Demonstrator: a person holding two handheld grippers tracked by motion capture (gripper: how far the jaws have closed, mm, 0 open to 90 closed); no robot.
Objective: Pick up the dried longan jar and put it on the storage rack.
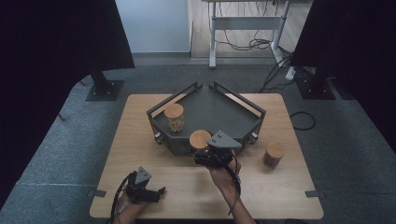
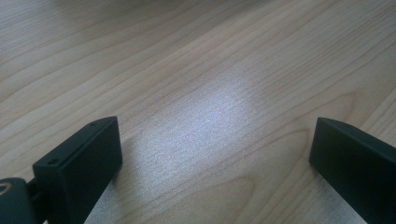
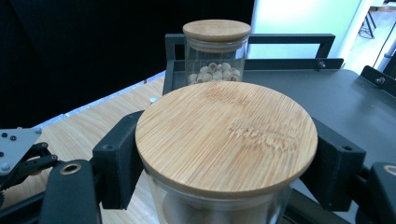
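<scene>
Jars with round bamboo lids number three: right gripper (image 1: 205, 156) clamps one glass jar (image 1: 200, 139) at centre frame, one (image 1: 174, 117) stands in the dark grey metal tray (image 1: 219, 109), one (image 1: 273, 154) lower right; left gripper (image 1: 158, 192) gapes empty.

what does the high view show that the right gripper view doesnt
High view alone: a third jar standing on the table right of the tray, and the left gripper, open near the front edge.

Right gripper view alone: the pale round pieces inside the far jar, seen close.

Both: the right gripper shut on a bamboo-lidded jar at the dark tray, with the far jar on it.
</scene>
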